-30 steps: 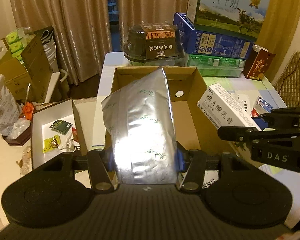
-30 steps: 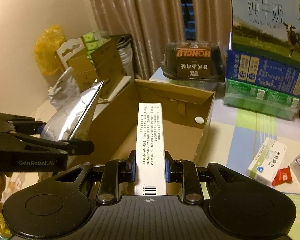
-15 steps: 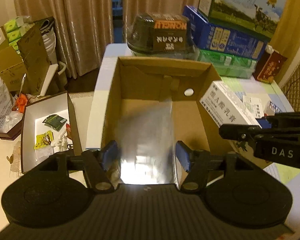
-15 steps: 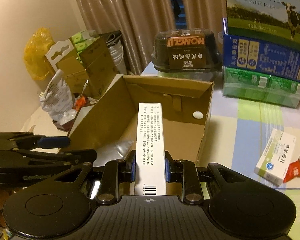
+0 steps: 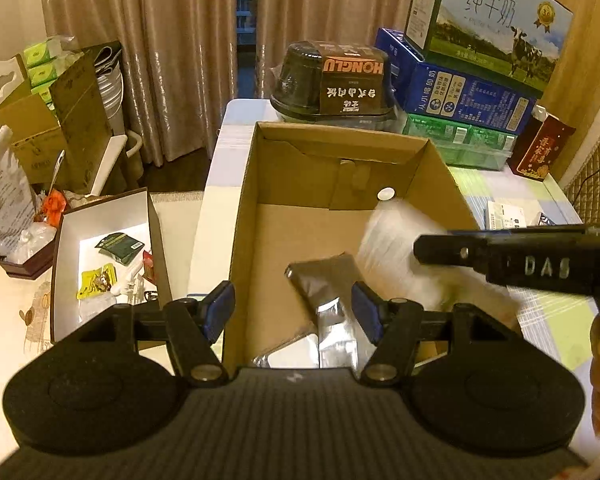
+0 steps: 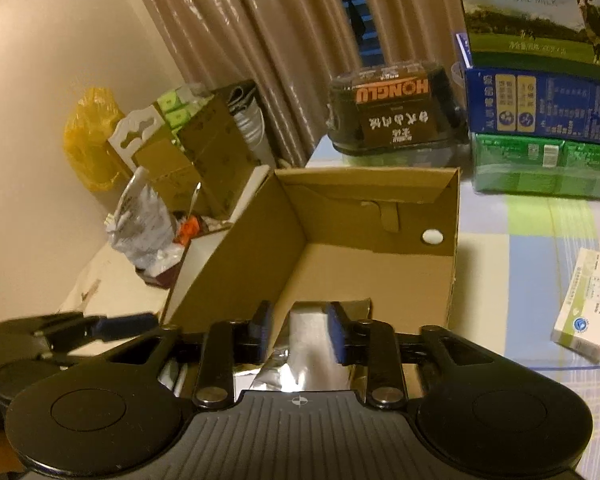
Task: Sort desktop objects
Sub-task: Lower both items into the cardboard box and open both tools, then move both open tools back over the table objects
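An open cardboard box [image 5: 340, 132] [image 6: 364, 174] stands on the table under both grippers. A silver foil bag [image 5: 328, 292] [image 6: 300, 372] lies on its floor at the near end. My left gripper [image 5: 292, 314] is open above the bag, its blue pads clear of it. My right gripper [image 6: 298, 332] has its jaws opening. A long white carton [image 5: 400, 248] shows as a pale blur, dropping free just under the right gripper [image 5: 424, 248] and into the box. The left gripper [image 6: 128, 324] is at the left edge of the right wrist view.
A black lidded food tub [image 5: 332, 76] and stacked milk cartons [image 5: 460, 92] crowd the far table edge. A white medicine box [image 6: 584, 308] lies on the checked cloth to the right. Off the table's left side sits a white tray [image 5: 100, 248] holding small packets.
The left gripper let go of the foil bag, which dropped flat into the box. The right gripper's jaws then spread and the white carton slipped out of them.
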Action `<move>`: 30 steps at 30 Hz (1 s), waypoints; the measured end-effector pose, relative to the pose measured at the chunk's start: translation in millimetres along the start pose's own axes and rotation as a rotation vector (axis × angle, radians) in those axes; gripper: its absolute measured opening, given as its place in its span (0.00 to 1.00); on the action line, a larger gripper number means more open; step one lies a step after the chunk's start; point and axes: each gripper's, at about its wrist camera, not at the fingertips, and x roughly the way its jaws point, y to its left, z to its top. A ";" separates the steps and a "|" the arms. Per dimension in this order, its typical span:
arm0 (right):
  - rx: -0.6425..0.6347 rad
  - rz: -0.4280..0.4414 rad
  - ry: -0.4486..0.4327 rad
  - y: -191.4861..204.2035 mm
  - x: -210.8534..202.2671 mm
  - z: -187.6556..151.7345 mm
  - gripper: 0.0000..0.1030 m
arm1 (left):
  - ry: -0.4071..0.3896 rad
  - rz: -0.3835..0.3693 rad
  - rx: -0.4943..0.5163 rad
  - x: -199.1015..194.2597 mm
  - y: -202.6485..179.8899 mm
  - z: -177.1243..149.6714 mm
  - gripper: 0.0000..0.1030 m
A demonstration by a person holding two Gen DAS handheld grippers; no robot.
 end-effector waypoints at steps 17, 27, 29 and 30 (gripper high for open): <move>-0.065 -0.047 -0.046 -21.7 -70.7 -13.9 0.90 | -0.036 0.019 0.026 -37.8 -20.4 -21.8 0.83; -0.096 -0.091 -0.051 -51.7 -135.7 -37.2 0.98 | -0.094 0.042 0.072 -81.8 -68.5 -32.9 0.99; -0.087 -0.098 -0.051 -60.6 -149.1 -41.4 0.98 | -0.105 0.040 0.079 -89.7 -81.0 -35.7 0.99; -0.083 -0.100 -0.052 -64.3 -155.0 -43.1 0.98 | -0.109 0.038 0.080 -93.3 -87.0 -37.0 0.99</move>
